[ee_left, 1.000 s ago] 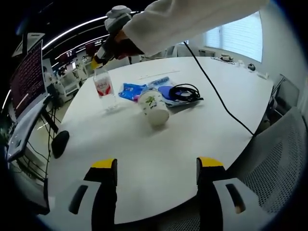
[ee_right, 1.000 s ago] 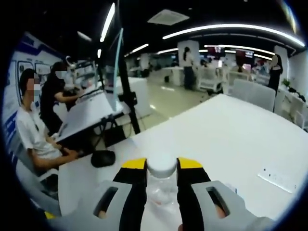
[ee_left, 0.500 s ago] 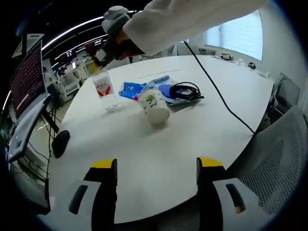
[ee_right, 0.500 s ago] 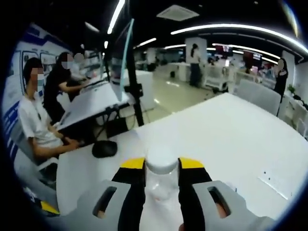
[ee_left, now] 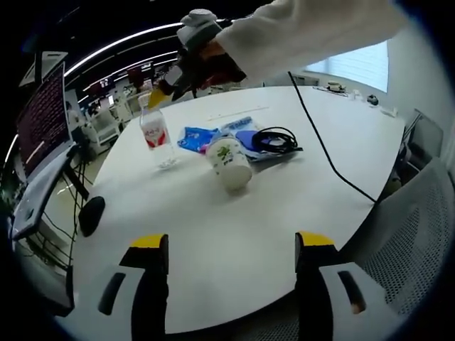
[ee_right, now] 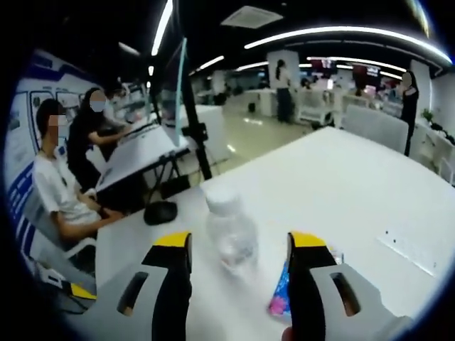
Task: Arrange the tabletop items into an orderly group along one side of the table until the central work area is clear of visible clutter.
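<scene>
clear bottle [ee_right: 229,231] blurred between spread right tool [ee_right: 240,245] jaws, seemingly free

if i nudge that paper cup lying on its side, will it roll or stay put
The paper cup lies on its side on the smooth white table, so it would probably roll in a curve, being tapered. It looks light and thin-walled, so a hard grip may crush it.
</scene>
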